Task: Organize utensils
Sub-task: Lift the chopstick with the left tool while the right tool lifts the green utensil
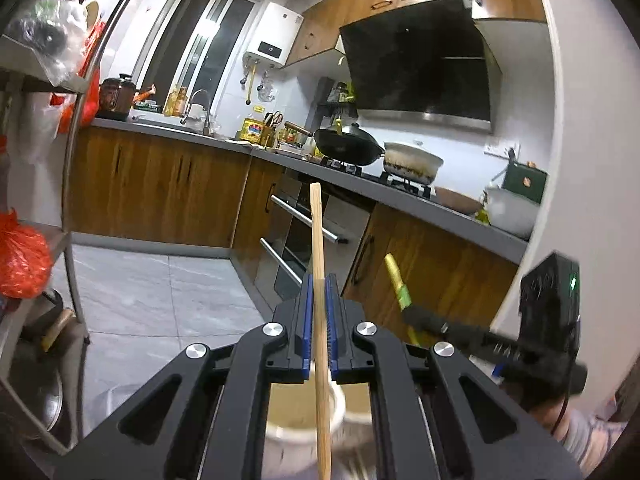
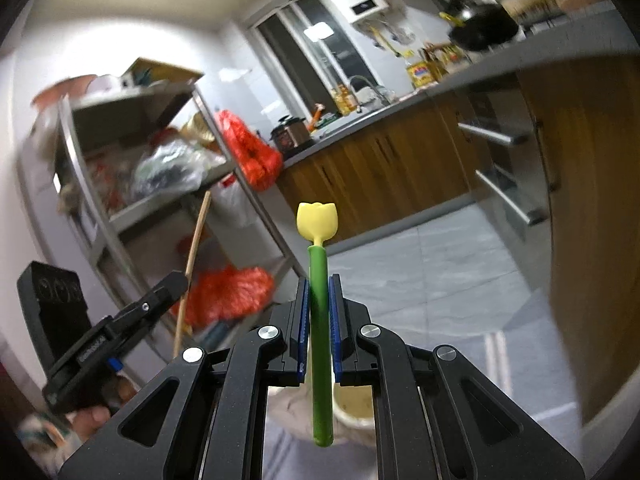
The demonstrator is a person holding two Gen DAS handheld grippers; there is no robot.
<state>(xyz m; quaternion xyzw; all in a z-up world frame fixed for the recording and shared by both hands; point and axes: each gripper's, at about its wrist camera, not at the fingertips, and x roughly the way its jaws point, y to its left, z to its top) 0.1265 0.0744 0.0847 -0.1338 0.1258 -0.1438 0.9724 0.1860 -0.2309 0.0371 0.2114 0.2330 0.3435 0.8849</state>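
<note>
The left tool (image 1: pixel 319 300) was clamped on a wooden chopstick (image 1: pixel 319 256) that stood nearly upright, its lower end over a pale cup (image 1: pixel 306 420); the right tool (image 1: pixel 416 314) showed alongside, gripping a green-handled utensil (image 1: pixel 396 280). In the right wrist view, the right tool (image 2: pixel 319 312) pinched that green handle below its yellow tulip-shaped head (image 2: pixel 317 220), above the same cup (image 2: pixel 356 412)
</note>
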